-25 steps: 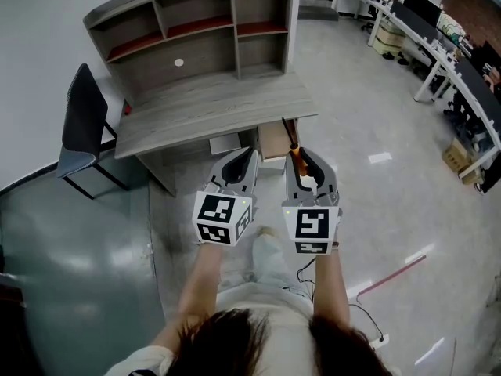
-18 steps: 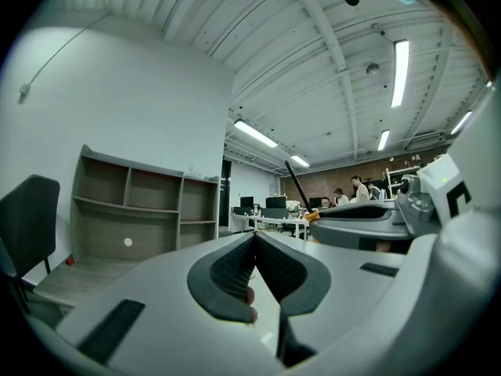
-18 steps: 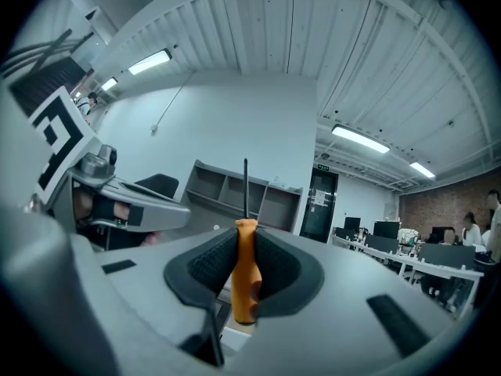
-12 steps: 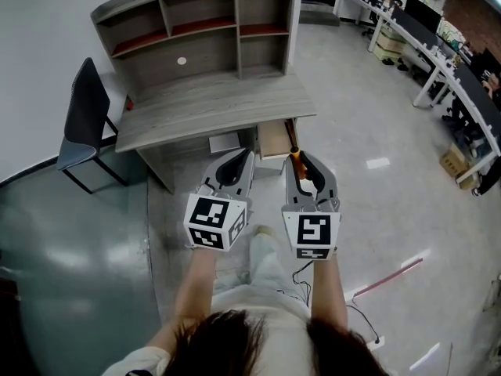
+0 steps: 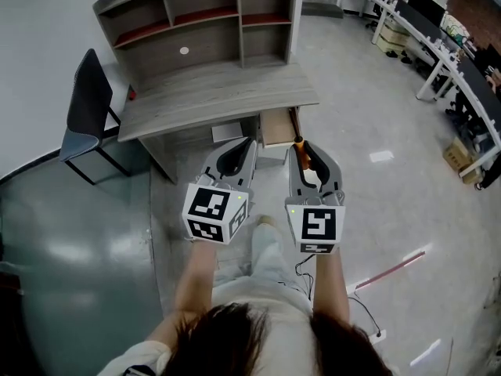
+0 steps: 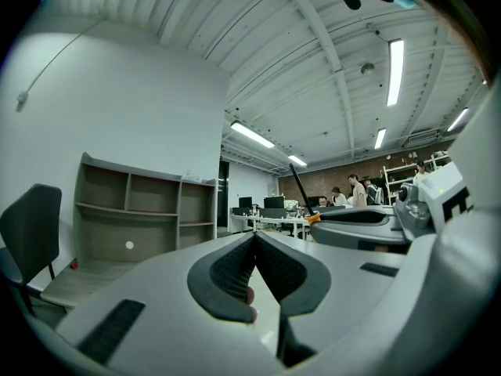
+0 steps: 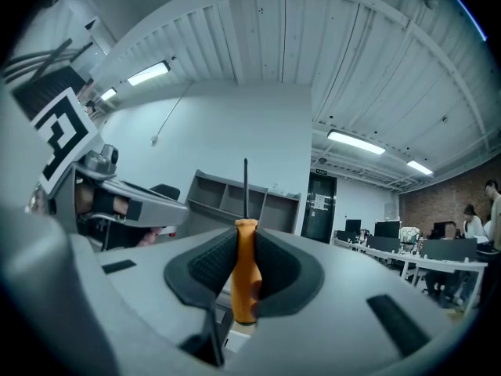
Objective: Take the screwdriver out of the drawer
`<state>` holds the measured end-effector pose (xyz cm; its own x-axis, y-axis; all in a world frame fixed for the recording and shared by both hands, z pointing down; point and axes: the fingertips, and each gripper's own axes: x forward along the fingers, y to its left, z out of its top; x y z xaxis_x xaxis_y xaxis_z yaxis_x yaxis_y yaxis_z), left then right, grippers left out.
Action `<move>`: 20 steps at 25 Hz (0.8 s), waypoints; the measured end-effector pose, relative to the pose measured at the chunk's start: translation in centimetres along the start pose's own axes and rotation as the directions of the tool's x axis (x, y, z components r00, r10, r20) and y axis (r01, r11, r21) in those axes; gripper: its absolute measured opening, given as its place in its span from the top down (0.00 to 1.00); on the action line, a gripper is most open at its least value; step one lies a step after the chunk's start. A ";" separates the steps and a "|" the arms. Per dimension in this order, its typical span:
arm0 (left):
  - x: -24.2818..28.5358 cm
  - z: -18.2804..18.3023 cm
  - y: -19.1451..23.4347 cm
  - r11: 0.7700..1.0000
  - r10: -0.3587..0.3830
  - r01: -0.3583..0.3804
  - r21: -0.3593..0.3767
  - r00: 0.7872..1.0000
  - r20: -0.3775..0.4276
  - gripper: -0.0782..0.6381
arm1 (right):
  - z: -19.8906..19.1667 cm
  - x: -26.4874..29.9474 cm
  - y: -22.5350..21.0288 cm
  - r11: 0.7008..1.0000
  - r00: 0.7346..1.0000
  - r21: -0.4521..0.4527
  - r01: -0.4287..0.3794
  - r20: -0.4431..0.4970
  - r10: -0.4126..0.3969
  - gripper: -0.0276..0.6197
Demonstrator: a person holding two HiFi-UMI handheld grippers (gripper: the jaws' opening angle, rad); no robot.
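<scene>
Jaws of the right gripper (image 7: pixel 246 245) pinch the orange handle of the screwdriver (image 7: pixel 245 288), with its shaft upright past their tips and lifted clear of the open drawer (image 5: pixel 276 128) ahead, apparently for withdrawal, while the left gripper (image 6: pixel 254 243) alongside is pressed together on nothing, idle.

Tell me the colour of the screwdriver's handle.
The screwdriver handle is orange, clearest in the right gripper view.
</scene>
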<state>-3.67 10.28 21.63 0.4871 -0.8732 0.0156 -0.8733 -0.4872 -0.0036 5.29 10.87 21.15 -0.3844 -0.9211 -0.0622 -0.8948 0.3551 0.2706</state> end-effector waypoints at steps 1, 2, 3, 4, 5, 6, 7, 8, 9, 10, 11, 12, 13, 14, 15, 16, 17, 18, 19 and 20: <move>-0.1 0.0 -0.1 1.000 0.000 0.000 0.001 1.000 -0.001 0.87 | 0.0 -0.1 0.0 1.000 1.000 0.001 -0.001 0.000 0.001 0.82; -0.1 0.1 -0.1 1.000 -0.001 0.001 0.002 1.000 -0.001 0.87 | 0.0 -0.2 0.0 1.000 1.000 0.001 -0.002 0.000 0.002 0.82; -0.2 0.1 -0.2 1.000 -0.001 0.001 0.004 1.000 0.000 0.87 | 0.0 -0.2 0.0 1.000 1.000 0.002 -0.002 0.000 0.002 0.82; -0.2 0.2 -0.2 1.000 -0.002 0.002 0.005 1.000 0.000 0.87 | 0.0 -0.3 0.0 1.000 1.000 0.002 -0.001 0.000 0.001 0.82; -0.3 0.3 -0.3 1.000 -0.002 0.002 0.006 1.000 0.000 0.87 | 0.0 -0.4 -0.1 1.000 1.000 0.002 0.000 0.001 0.000 0.82; -0.4 0.3 -0.3 1.000 -0.002 0.002 0.006 1.000 -0.001 0.87 | 0.1 -0.5 -0.1 1.000 1.000 0.003 0.002 0.002 -0.002 0.82; -0.5 0.4 -0.3 1.000 -0.002 0.002 0.006 1.000 -0.001 0.87 | 0.1 -0.5 -0.1 1.000 1.000 0.004 0.003 0.004 -0.003 0.82; -0.5 0.4 -0.3 1.000 -0.001 0.001 0.006 1.000 -0.001 0.87 | 0.2 -0.6 0.0 1.000 1.000 0.004 0.003 0.005 -0.003 0.82; -0.6 0.4 -0.3 1.000 -0.001 0.001 0.005 1.000 0.000 0.87 | 0.2 -0.6 0.0 1.000 1.000 0.005 0.004 0.006 -0.004 0.82; -0.7 0.4 -0.3 1.000 0.001 -0.001 0.005 1.000 0.000 0.87 | 0.2 -0.6 0.1 1.000 1.000 0.006 0.003 0.007 -0.003 0.82; -0.8 0.4 -0.3 1.000 0.003 -0.003 0.005 1.000 -0.001 0.87 | 0.3 -0.7 0.1 1.000 1.000 0.006 0.002 0.008 -0.002 0.82; -0.9 0.3 -0.3 1.000 0.005 -0.005 0.004 1.000 -0.001 0.87 | 0.3 -0.8 0.2 1.000 1.000 0.006 0.000 0.008 0.000 0.82; -1.0 0.3 -0.2 1.000 0.007 -0.007 0.004 1.000 -0.002 0.87 | 0.4 -0.8 0.3 1.000 1.000 0.004 -0.002 0.008 0.002 0.82; -1.1 0.3 -0.2 1.000 0.008 -0.008 0.003 1.000 -0.001 0.87 | 0.4 -0.9 0.4 1.000 1.000 0.001 -0.004 0.008 0.004 0.82; -1.1 0.3 -0.2 1.000 0.008 -0.008 0.001 1.000 0.000 0.87 | 0.4 -1.0 0.4 1.000 1.000 0.000 -0.004 0.007 0.004 0.82; -1.2 0.4 -0.2 1.000 0.008 -0.008 0.000 1.000 0.001 0.87 | 0.4 -1.0 0.4 1.000 1.000 0.000 -0.004 0.008 0.004 0.82; -1.2 0.5 -0.2 1.000 0.008 -0.008 0.000 1.000 0.002 0.87 | 0.5 -1.1 0.4 1.000 1.000 0.001 -0.003 0.009 0.003 0.82; -1.3 0.5 -0.3 1.000 0.007 -0.007 0.000 1.000 0.003 0.87 | 0.5 -1.2 0.3 1.000 1.000 0.003 -0.001 0.009 0.001 0.82; -1.3 0.5 -0.4 1.000 0.007 -0.007 0.000 1.000 0.004 0.87 | 0.5 -1.3 0.3 1.000 1.000 0.005 0.000 0.010 0.000 0.82; -1.3 0.5 -0.4 1.000 0.006 -0.006 0.000 1.000 0.004 0.87 | 0.5 -1.4 0.3 1.000 1.000 0.006 0.001 0.011 -0.001 0.82</move>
<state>-3.94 11.63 21.10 0.4821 -0.8760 0.0116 -0.8761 -0.4822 -0.0034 5.47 12.29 20.80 -0.3856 -0.9198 -0.0731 -0.8967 0.3549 0.2645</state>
